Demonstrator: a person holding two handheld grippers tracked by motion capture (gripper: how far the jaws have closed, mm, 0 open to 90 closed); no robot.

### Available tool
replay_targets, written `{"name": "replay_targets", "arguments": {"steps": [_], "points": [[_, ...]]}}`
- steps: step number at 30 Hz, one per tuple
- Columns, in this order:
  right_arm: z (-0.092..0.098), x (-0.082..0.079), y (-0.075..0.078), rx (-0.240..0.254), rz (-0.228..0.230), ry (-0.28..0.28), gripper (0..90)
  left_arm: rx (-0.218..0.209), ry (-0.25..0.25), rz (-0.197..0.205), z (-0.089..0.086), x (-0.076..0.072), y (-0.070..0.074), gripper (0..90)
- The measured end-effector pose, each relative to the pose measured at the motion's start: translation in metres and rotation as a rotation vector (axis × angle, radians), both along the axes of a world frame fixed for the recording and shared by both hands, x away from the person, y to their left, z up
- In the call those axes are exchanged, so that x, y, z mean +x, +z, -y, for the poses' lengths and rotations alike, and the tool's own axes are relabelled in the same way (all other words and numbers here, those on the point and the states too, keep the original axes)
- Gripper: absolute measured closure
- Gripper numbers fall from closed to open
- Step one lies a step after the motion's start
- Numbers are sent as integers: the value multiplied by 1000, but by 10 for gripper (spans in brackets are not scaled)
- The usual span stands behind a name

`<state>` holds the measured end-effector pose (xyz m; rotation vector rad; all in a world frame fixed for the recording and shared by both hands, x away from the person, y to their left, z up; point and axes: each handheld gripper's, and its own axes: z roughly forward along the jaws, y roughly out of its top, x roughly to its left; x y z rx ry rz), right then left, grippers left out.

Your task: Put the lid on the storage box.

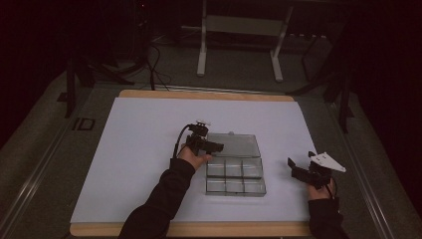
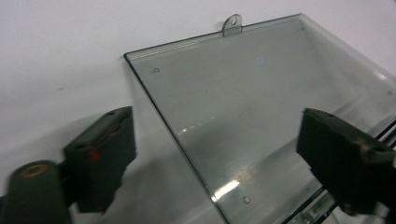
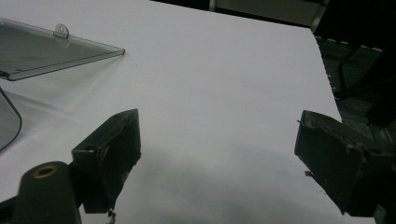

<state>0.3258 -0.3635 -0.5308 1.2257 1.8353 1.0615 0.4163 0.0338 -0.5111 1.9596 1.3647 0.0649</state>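
Table (image 1: 149, 124) with white top and wood edging, dim room around it. Left forearm in dark sleeve (image 1: 159, 201) comes up from bottom centre-left, left hand (image 1: 193, 158) gripping the left gripper (image 1: 211, 146), which sits at the left edge of a clear plastic organizer box (image 1: 234, 172). Box lies near table centre, opened flat: lid (image 1: 234, 144) folded back on the far side, compartment tray on the near side, divided into a grid of small cells. Cells look empty, though the picture is too dim to be sure.

Left gripper view: jaws spread wide, left jaw over the white surface just outside the lid's edge, right jaw over the lid (image 2: 261, 121) near the hinge side. Nothing pinched between them. Small hang tab (image 2: 232, 23) sticks out from the lid's far edge. Cannot tell if either jaw touches the plastic.

Right of the box, well apart from it, right gripper (image 1: 298, 167) held by right hand (image 1: 318, 189) near the table's right edge, grey three-cornered plate (image 1: 327, 161) on top. Right gripper view: jaws spread wide over bare white tabletop (image 3: 219, 93), holding nothing. Lid corner (image 3: 51, 51) with its tab visible at upper left of that view.
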Motion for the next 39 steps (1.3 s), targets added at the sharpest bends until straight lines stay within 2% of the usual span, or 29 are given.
{"name": "replay_targets", "arguments": {"steps": [2,4,5,6,8,10,11,13,14,15,16,17,19,25,29,32,36,39], "points": [[0,0,0,0,0,0,142,-4,2,-9,-1,1,-2,156],[0,0,0,0,-1,0,142,-1,-8,-36,0,1,-4,185],[0,0,0,0,-2,0,142,-14,-13,-46,0,2,-5,188],[0,0,0,-2,0,0,142,-42,-7,-71,-1,3,-7,210],[0,0,0,-2,0,0,142,-46,-14,-70,-1,3,-7,214],[0,0,0,-3,-1,0,142,-77,-35,-100,-1,4,-8,240],[0,0,0,-3,-1,0,142,-77,-35,-100,-1,4,-8,242],[-1,0,0,-6,-4,1,142,-117,-62,-141,-3,7,-10,247],[-1,0,0,-6,-4,1,142,-120,-77,-149,-4,8,-10,247],[-1,0,0,-8,-5,-1,142,-140,-89,-176,-7,10,-10,276],[-1,0,0,-8,-5,-1,142,-140,-89,-176,-7,10,-10,291],[-1,1,0,-13,-7,0,142,-170,-88,-203,-10,12,-11,313],[-1,1,0,-14,-7,-1,142,-180,-90,-206,-13,12,-12,334],[-3,1,0,-27,-14,-6,142,-210,-84,-186,-20,10,-10,435],[-4,2,0,-37,-21,-3,143,-229,-96,-150,-25,7,-7,513],[-6,4,1,-48,-33,2,143,-252,-110,-114,-32,6,-3,606],[-14,7,7,-65,-29,34,142,-262,-124,-67,-37,2,2,683],[-24,9,16,-48,-5,76,141,-287,-142,-37,-41,-1,4,733]]}}
